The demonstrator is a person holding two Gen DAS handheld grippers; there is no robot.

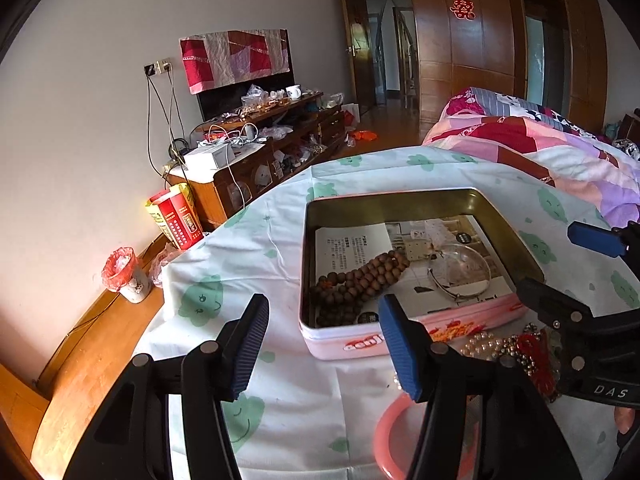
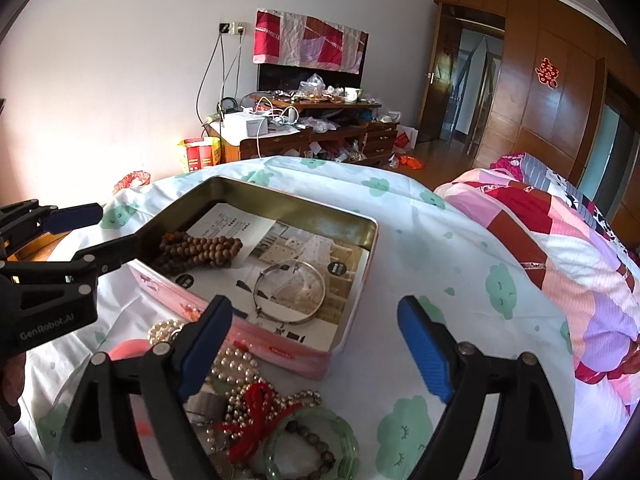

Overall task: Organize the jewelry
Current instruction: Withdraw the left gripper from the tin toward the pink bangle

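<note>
Two grippers hang over a cloth-covered table (image 2: 400, 248), both with jaws apart and nothing between them. The left gripper (image 1: 324, 348) points past the near-left corner of a pink tin (image 1: 340, 344); its right pad sits in front of the tin's near wall, whether touching I cannot tell. The right gripper (image 2: 316, 344) stands wider still, straddling the tin's near-right corner from above the cloth.

Inside the tin, on a printed sheet (image 2: 296, 292), lie a bundle of brown wooden beads (image 2: 200, 250) at the left and a silver bangle (image 2: 289, 292) towards the right, well apart.

Just outside the tin's near wall sits a heap: pearl strands (image 2: 234, 366), a red cord (image 2: 256, 408) tangled with metal beads, a green bangle (image 2: 320, 440) with a dark bead bracelet (image 2: 316, 446) lying inside its ring, and a pink bangle (image 1: 386, 440) at the left.
</note>
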